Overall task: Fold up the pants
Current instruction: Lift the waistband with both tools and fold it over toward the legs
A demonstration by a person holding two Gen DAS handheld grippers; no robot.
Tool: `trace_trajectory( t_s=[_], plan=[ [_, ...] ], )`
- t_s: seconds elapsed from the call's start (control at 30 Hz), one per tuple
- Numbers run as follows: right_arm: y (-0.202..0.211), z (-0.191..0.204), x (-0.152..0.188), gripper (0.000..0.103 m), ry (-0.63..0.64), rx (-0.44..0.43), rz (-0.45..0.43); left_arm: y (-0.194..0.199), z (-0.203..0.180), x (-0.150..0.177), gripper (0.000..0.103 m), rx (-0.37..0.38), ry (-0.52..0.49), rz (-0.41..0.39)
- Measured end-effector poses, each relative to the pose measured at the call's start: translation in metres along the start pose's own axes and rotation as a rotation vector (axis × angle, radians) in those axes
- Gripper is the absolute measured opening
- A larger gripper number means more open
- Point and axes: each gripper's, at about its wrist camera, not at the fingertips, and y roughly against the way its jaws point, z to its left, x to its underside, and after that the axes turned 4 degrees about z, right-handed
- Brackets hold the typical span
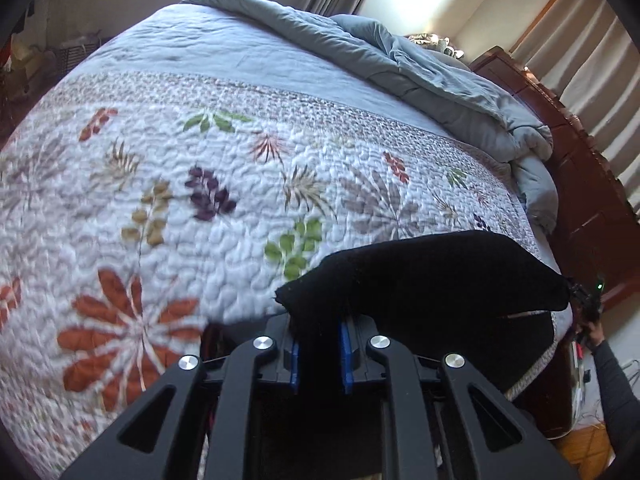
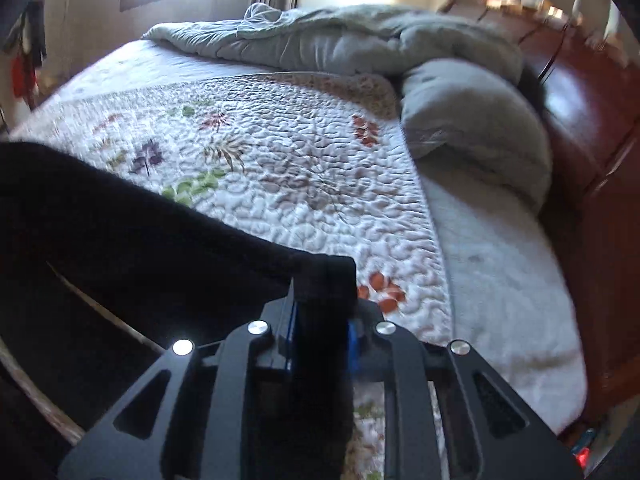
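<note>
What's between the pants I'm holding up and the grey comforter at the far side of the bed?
Only bare floral quilt. Both wrist views show it running unbroken from the black pants to the rumpled grey comforter, with nothing lying on it.

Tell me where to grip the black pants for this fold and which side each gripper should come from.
Grip the pants at the two ends of their lifted edge, as now: left gripper pinching the left corner, right gripper pinching the right corner, each coming from the near bedside. The cloth spans between them over the quilt, so end grips probably keep that edge straight.
</note>
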Motion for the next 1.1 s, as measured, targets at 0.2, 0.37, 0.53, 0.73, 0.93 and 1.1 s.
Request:
trace_trajectory(
  t_s=[0.2, 0.37, 0.53, 0.73, 0.93, 1.1],
  plan=[
    [0.021, 0.031, 0.071, 0.022, -0.021, 0.152, -0.057, 0.006, 0.019, 0.061, 0.020, 0.017, 0.054, 0.017],
    [0.034, 0.044, 0.104, 0.027, -0.068, 0.204, -0.058, -0.001, 0.041, 0.096, 0.025, -0.005, 0.103, 0.061],
    [0.036, 0.046, 0.126, 0.051, -0.131, 0.216, 0.018, -0.021, 0.063, 0.126, 0.036, -0.064, 0.185, 0.144],
    [0.046, 0.033, 0.163, 0.073, -0.428, -0.051, 0.149, -0.005, 0.077, 0.156, 0.072, -0.139, 0.247, 0.132],
    [0.066, 0.017, 0.197, 0.080, -0.956, -0.493, 0.100, 0.041, 0.070, 0.183, 0.092, -0.016, 0.362, -0.037],
    [0.044, -0.010, 0.200, 0.085, -1.348, -0.654, 0.036, 0.024, 0.057, 0.170, 0.092, 0.070, 0.429, -0.059]
  ],
)
